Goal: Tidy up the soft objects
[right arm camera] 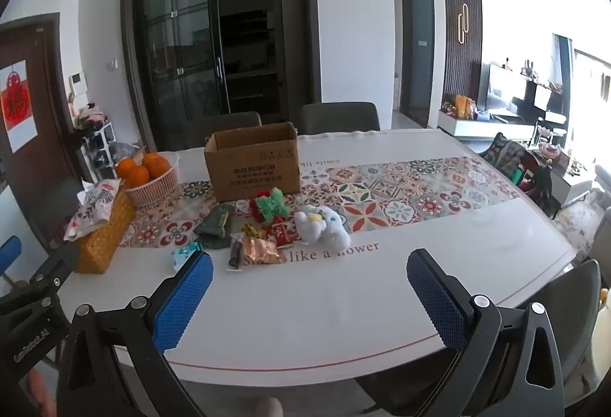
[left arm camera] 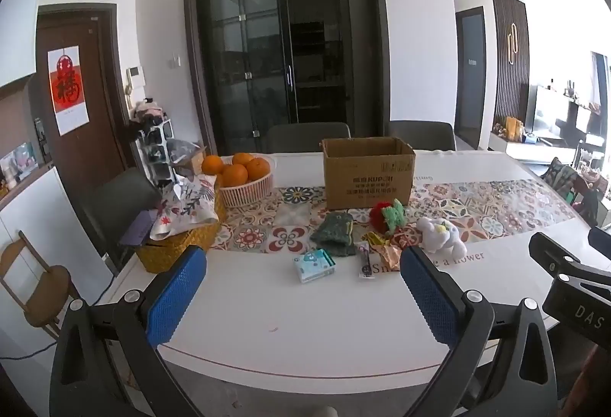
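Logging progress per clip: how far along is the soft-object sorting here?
Nothing looks done yet. The white plush toy, green plush and dark green knit piece all lie on the table in front of the open cardboard box; its inside is not visible. Nothing is in hand: the left gripper and right gripper are both open, short of the pile. All picking and placing remains.
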`<control>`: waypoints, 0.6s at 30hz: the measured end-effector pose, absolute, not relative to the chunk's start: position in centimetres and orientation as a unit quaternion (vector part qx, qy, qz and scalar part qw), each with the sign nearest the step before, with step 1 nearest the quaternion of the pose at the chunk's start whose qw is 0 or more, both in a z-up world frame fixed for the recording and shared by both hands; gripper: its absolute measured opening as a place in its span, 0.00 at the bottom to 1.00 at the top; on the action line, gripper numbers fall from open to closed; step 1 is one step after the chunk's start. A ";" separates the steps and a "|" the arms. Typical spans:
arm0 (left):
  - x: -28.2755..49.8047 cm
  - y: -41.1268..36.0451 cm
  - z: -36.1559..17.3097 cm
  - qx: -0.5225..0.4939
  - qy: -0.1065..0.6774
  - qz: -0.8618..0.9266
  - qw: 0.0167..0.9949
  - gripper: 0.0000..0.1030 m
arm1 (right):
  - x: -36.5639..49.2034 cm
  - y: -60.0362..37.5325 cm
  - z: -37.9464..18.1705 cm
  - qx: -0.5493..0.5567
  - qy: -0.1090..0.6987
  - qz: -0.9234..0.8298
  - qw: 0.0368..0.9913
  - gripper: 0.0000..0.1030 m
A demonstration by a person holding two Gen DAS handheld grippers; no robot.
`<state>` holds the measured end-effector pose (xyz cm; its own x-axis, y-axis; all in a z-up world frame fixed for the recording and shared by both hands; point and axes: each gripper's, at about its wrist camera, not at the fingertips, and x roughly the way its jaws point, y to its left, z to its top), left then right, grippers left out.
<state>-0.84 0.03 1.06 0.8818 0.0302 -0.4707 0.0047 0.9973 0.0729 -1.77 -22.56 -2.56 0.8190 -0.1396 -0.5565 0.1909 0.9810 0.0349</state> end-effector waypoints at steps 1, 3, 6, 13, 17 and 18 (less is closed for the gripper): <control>-0.9 0.0 1.1 0.037 0.242 0.006 0.970 1.00 | -1.6 -22.7 -2.8 0.045 0.288 -0.086 0.953 1.00; -0.9 0.1 1.1 0.038 0.240 0.007 0.970 1.00 | -1.7 -22.6 -2.7 0.046 0.285 -0.085 0.954 1.00; -1.1 0.1 1.1 0.038 0.238 0.007 0.971 1.00 | -1.7 -22.5 -2.5 0.047 0.284 -0.083 0.954 1.00; -1.2 0.2 1.2 0.038 0.238 0.007 0.970 1.00 | -2.1 -23.0 -2.0 0.050 0.284 -0.079 0.954 1.00; -1.3 0.1 1.2 0.038 0.238 0.006 0.971 1.00 | -2.2 -23.0 -2.0 0.051 0.282 -0.079 0.955 1.00; -1.3 0.1 1.3 0.038 0.238 0.005 0.971 1.00 | -2.2 -23.0 -2.0 0.050 0.283 -0.080 0.955 1.00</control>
<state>-1.33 0.13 1.28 0.8867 0.0284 -0.4615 0.0076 0.9971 0.0759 -2.18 -22.98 -2.05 0.8274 -0.1237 -0.5478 0.1808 0.9822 0.0512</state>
